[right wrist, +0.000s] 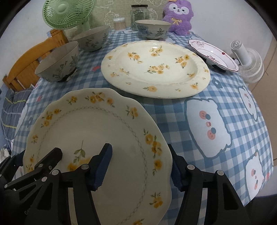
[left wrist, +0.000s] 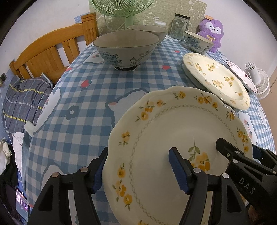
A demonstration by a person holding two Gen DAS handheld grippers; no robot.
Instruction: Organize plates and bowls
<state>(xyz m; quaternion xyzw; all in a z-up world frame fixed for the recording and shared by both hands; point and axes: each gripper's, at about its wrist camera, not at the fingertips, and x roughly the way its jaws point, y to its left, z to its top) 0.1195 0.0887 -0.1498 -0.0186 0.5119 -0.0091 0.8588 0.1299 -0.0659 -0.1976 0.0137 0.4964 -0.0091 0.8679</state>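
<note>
**Both grippers straddle scalloped plate edge**

Left gripper (left wrist: 138, 170) straddles the left rim of the scalloped plate (left wrist: 161, 128), one finger over, one outside. Right gripper (left wrist: 237, 149) straddles the right rim. Round plate (left wrist: 214, 76) behind, then small plate (left wrist: 242, 76). Three bowls at back; nearest bowl (left wrist: 125, 46). Checked tablecloth (left wrist: 83, 107).

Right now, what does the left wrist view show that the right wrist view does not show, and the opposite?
Only the left wrist view shows the folded striped bedding beside the table.

Only the right wrist view shows the cotton swab container near the glass jar, and the whole head of the green fan.

Both show the scalloped plate with both grippers at its edges, the left gripper and the right gripper, the round flowered plate, three bowls, the pink-rimmed plate, the purple plush and the white fan.
</note>
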